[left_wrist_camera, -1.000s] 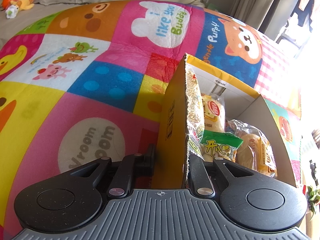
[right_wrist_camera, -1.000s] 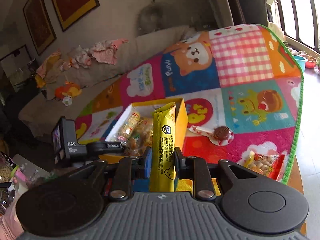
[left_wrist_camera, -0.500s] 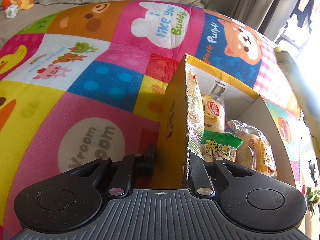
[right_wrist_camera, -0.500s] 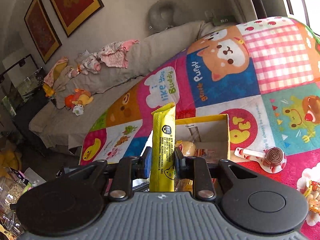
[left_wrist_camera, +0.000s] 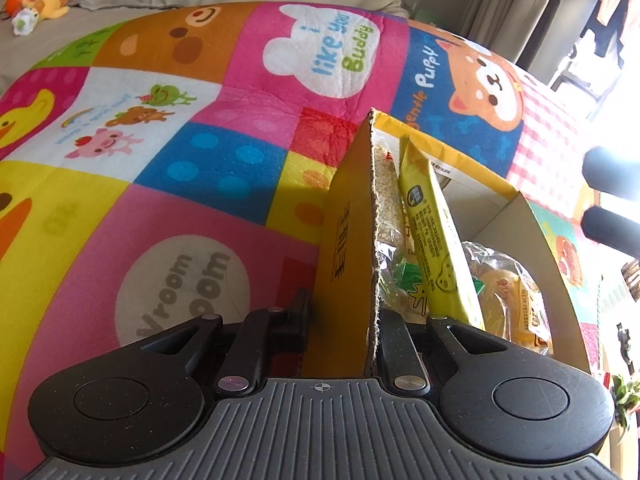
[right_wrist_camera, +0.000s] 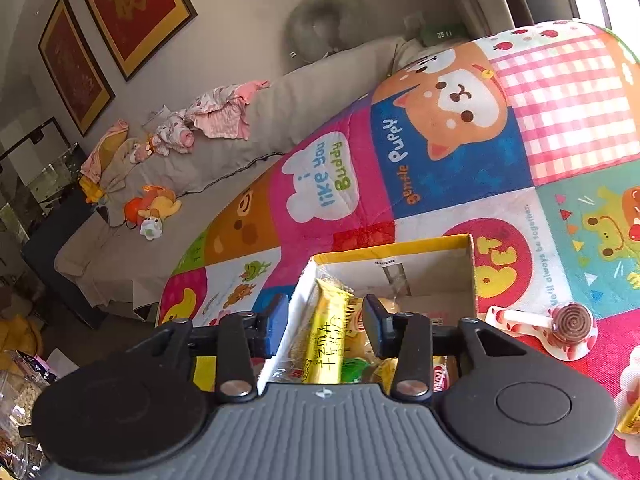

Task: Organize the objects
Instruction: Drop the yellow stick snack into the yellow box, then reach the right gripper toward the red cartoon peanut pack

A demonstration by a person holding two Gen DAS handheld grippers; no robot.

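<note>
A yellow cardboard box (left_wrist_camera: 348, 248) stands on the play mat and holds several wrapped snacks. My left gripper (left_wrist_camera: 344, 312) is shut on the box's near side wall, one finger outside and one inside. A yellow snack bar (left_wrist_camera: 432, 232) leans in the box on the other packets, against the held wall. In the right wrist view, my right gripper (right_wrist_camera: 325, 320) hovers over the box (right_wrist_camera: 400, 248). Its jaws are opening, and the yellow snack bar (right_wrist_camera: 328, 332) lies below and between them with the pads off it.
A lollipop on a white patterned holder (right_wrist_camera: 560, 324) lies on the colourful mat (right_wrist_camera: 440, 160) right of the box. A snack packet (right_wrist_camera: 632, 420) shows at the right edge. A grey sofa with a plush toy (right_wrist_camera: 150, 208) and clothes runs along the wall.
My right gripper carried the yellow snack bar over the box, then let go of it. The bar now rests inside the box. The left gripper kept its grip on the box wall.
</note>
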